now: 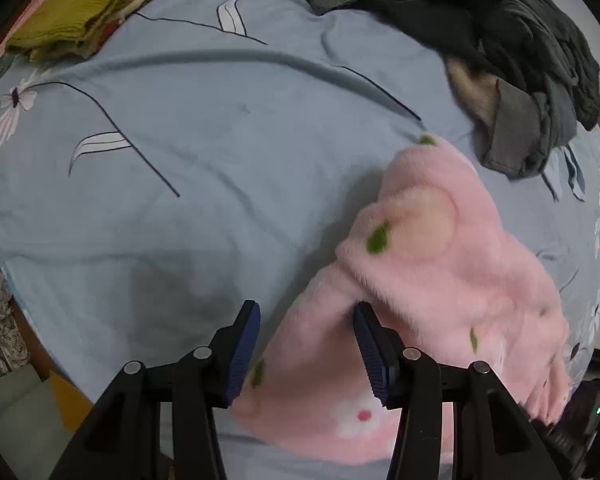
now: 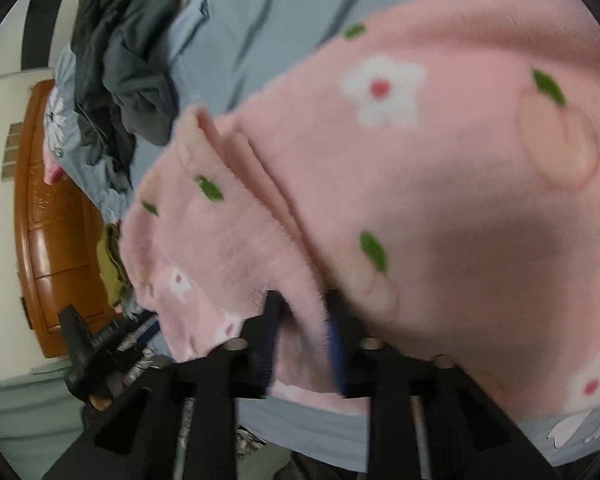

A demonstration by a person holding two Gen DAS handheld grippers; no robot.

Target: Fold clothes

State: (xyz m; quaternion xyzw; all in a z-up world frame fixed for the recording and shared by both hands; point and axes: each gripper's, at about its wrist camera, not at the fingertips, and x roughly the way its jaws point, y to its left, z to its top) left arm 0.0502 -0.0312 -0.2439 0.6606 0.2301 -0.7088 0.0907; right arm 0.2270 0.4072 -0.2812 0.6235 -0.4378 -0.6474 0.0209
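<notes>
Pink fleece garment (image 1: 440, 280) lies crumpled on blue floral bedsheet (image 1: 180, 140). Left gripper (image 1: 306, 320) spread, gripping nothing. Right gripper (image 2: 304, 320) pinches fleece edge.

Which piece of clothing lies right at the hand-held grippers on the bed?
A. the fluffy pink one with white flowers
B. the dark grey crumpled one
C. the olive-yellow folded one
A: the fluffy pink garment lies between the left hand-held gripper fingers; the others lie far off.
</notes>
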